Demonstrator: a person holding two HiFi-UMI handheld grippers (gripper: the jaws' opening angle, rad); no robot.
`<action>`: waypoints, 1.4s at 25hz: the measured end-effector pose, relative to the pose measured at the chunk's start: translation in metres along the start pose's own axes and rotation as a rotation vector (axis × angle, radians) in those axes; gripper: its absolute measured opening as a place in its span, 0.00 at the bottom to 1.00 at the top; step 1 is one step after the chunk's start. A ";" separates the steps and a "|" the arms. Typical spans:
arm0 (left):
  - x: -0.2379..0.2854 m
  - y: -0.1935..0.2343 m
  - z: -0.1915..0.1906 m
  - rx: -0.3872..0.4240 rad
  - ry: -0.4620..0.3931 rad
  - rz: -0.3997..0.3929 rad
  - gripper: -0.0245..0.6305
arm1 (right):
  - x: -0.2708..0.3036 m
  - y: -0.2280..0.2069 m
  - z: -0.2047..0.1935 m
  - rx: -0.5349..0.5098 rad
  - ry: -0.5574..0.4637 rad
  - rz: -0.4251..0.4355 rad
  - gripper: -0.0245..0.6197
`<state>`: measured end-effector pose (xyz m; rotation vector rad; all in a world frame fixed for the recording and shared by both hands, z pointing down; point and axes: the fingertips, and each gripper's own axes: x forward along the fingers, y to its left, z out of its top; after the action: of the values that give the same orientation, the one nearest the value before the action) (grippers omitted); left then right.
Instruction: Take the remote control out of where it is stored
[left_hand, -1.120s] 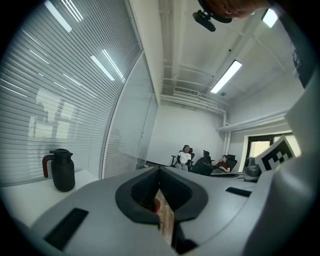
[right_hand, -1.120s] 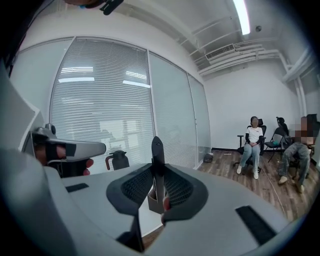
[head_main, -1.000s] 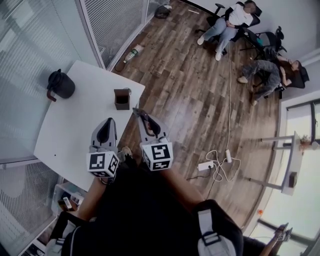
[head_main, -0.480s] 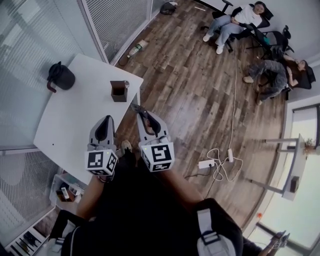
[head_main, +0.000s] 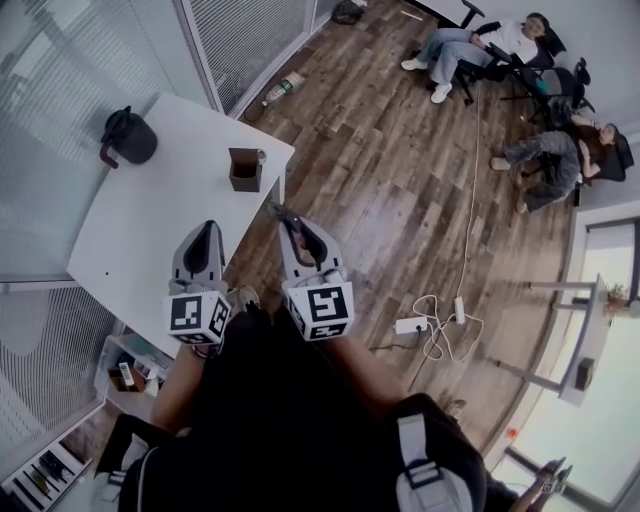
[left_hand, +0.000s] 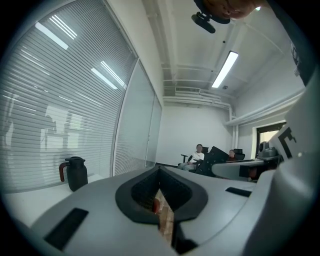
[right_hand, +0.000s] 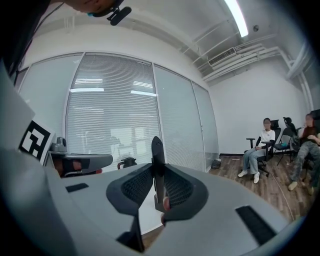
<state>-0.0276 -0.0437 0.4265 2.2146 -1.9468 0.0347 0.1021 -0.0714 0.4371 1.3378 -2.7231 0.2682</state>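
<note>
A small brown open-topped holder (head_main: 244, 169) stands near the right edge of the white table (head_main: 150, 230). Something pale sticks up at its far corner. No remote control can be made out in any view. My left gripper (head_main: 207, 229) hovers over the table's near right edge, jaws shut and empty. My right gripper (head_main: 279, 213) hangs just off the table's right side above the wood floor, also shut with nothing in it. In the left gripper view the left gripper (left_hand: 160, 171) points along the table. The right gripper (right_hand: 156, 144) shows in its own view as a thin closed seam.
A black jug (head_main: 128, 137) sits at the table's far left, also visible as the jug (left_hand: 73, 173). A low shelf (head_main: 125, 375) with small items lies below the table. A power strip and cable (head_main: 412, 326) lie on the floor. People sit in chairs (head_main: 478, 45) far right.
The head view has drifted slightly, so the table and holder sit a little higher in the frame. Both grippers stay shut and keep nearly the same pose.
</note>
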 end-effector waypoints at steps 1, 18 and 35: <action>-0.001 0.000 0.000 -0.003 0.001 -0.008 0.04 | 0.000 0.003 0.001 0.005 -0.004 -0.001 0.14; 0.001 0.010 0.009 -0.011 -0.034 -0.063 0.04 | 0.008 0.021 0.002 -0.026 0.007 -0.022 0.14; 0.002 0.013 0.005 -0.026 -0.027 -0.073 0.04 | 0.016 0.029 0.001 -0.017 0.001 -0.017 0.14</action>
<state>-0.0410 -0.0481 0.4241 2.2791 -1.8675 -0.0301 0.0698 -0.0666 0.4352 1.3552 -2.7060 0.2436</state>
